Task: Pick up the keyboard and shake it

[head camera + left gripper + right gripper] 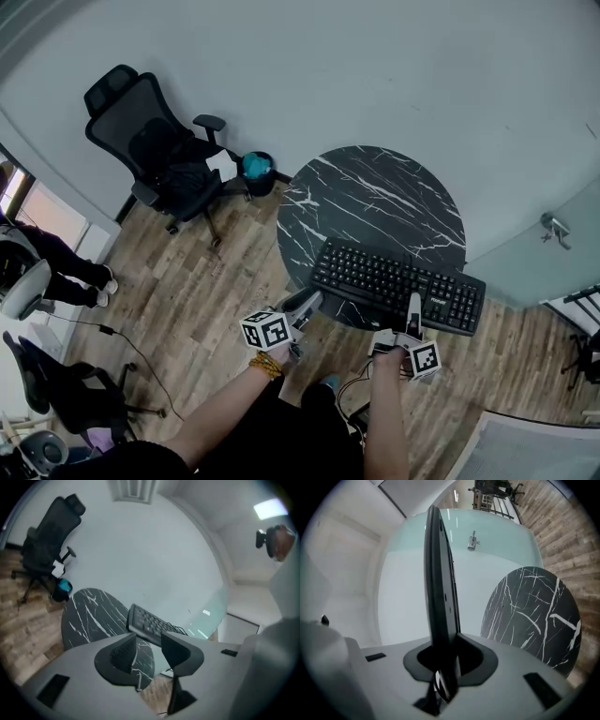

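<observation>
A black keyboard (398,286) lies across the near right part of a round black marble table (375,197), its right end past the rim. My right gripper (413,307) is shut on the keyboard's near edge; in the right gripper view the keyboard (440,597) stands edge-on between the jaws of this gripper (444,667). My left gripper (307,302) is at the table's near left rim, just off the keyboard's left end. It is open, and in the left gripper view nothing is between the jaws of this gripper (150,651); the keyboard (150,623) lies beyond them.
A black office chair (159,150) and a small bin with teal contents (258,169) stand on the wooden floor to the left of the table. A glass door with a handle (553,228) is at the right. A seated person's legs (66,262) show at the far left.
</observation>
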### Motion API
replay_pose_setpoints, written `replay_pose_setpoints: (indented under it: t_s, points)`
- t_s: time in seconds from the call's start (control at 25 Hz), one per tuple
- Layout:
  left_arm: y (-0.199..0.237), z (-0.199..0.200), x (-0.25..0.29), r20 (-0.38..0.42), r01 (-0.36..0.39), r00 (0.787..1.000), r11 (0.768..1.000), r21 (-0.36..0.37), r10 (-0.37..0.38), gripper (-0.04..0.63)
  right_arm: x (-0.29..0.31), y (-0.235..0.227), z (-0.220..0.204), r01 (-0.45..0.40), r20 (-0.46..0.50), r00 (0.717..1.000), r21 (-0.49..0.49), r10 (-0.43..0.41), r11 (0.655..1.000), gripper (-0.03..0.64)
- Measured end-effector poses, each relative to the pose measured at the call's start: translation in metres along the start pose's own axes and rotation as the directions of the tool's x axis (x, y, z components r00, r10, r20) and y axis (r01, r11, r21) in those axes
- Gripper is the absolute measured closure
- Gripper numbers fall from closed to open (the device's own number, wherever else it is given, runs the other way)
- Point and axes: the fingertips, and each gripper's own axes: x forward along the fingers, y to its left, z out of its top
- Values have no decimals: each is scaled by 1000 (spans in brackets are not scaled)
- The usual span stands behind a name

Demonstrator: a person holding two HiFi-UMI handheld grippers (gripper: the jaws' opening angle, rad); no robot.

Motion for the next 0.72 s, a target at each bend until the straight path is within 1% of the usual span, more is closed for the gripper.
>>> replay_pose_setpoints:
  t_s: [0.04, 0.08, 0.16, 0.24, 0.28, 0.36, 0.4, 0.44, 0.48, 0.52, 0.56, 0.6, 0.72]
  points:
    - [-2, -4, 1, 6, 32, 999, 997, -75, -32, 423, 0, 1, -2, -12, 9, 1000, 31, 11, 999, 541]
    - [-6, -6, 4, 23, 68, 998, 986, -150, -65, 410, 0, 1, -5, -22, 15, 1000, 54, 21, 998, 541]
    - [-13, -5, 10, 80, 133, 990, 951, -280, -115, 403, 0, 3, -12, -37, 15, 999, 85, 36, 996, 541]
    - [-19, -1, 17, 133, 186, 980, 910, -372, -146, 399, -2, 4, -22, -42, 2, 999, 100, 42, 994, 541]
    - [-22, 1, 20, 155, 208, 975, 894, -396, -158, 393, -4, 4, -28, -41, -8, 999, 105, 42, 994, 540]
    - [-26, 6, 25, 199, 242, 965, 876, -418, -171, 393, -7, 2, -41, -37, -36, 998, 116, 42, 993, 540]
    - [-26, 8, 26, 224, 250, 961, 863, -439, -164, 393, -9, 2, -48, -36, -51, 998, 123, 42, 992, 540]
    - [-24, 10, 26, 252, 254, 957, 845, -471, -147, 393, -11, 1, -53, -34, -66, 997, 131, 43, 991, 540]
    - [-20, 12, 24, 281, 260, 951, 825, -501, -130, 430, -13, 0, -59, -33, -81, 996, 141, 44, 989, 540]
    - [-17, 16, 22, 305, 272, 945, 811, -517, -122, 487, -14, -2, -64, -31, -98, 994, 149, 46, 988, 540]
    - [-15, 19, 20, 320, 283, 939, 804, -523, -122, 497, -15, -3, -68, -29, -120, 992, 149, 48, 988, 540]
    - [-14, 22, 19, 324, 289, 937, 804, -520, -127, 508, -15, -5, -71, -28, -150, 988, 131, 47, 991, 538]
    - [-12, 25, 18, 293, 279, 945, 821, -499, -143, 509, -18, -6, -80, -54, -275, 960, 16, 56, 998, 521]
